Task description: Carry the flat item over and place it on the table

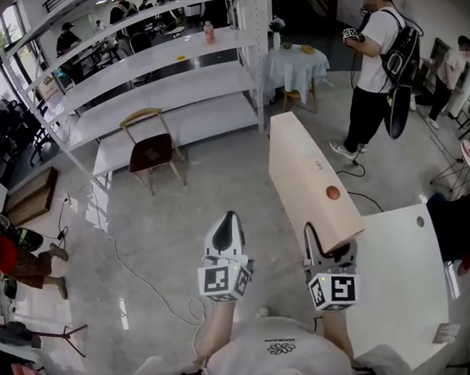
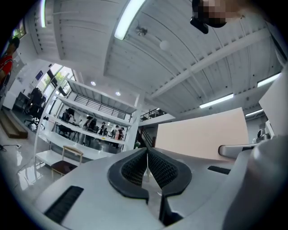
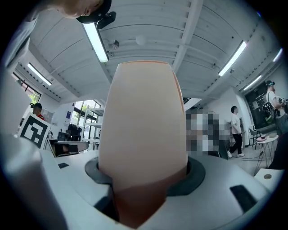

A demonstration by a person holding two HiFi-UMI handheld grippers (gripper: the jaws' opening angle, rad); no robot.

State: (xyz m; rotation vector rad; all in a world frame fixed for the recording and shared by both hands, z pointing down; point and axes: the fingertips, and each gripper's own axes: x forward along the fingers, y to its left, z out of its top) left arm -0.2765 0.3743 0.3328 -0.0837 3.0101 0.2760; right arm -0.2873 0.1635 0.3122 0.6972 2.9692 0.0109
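Observation:
The flat item [image 1: 308,174] is a long pale beige box with a small reddish dot on its top face. It sticks out forward and upward from my right gripper [image 1: 330,254], whose jaws are shut on its near end. In the right gripper view the box [image 3: 144,126] fills the middle between the dark pads [image 3: 195,177]. My left gripper [image 1: 227,223] hovers to the left of the box, apart from it, with its fingertips [image 2: 157,168] pressed together and nothing between them. From the left gripper view the box [image 2: 202,134] shows as a beige slab to the right.
A white table [image 1: 400,304] stands just right of my right gripper. Ahead are a wooden chair [image 1: 152,149], long white shelving [image 1: 170,73] and a small cloth-covered table [image 1: 297,66]. A person [image 1: 377,72] stands at the far right. A cable [image 1: 140,272] runs across the glossy floor.

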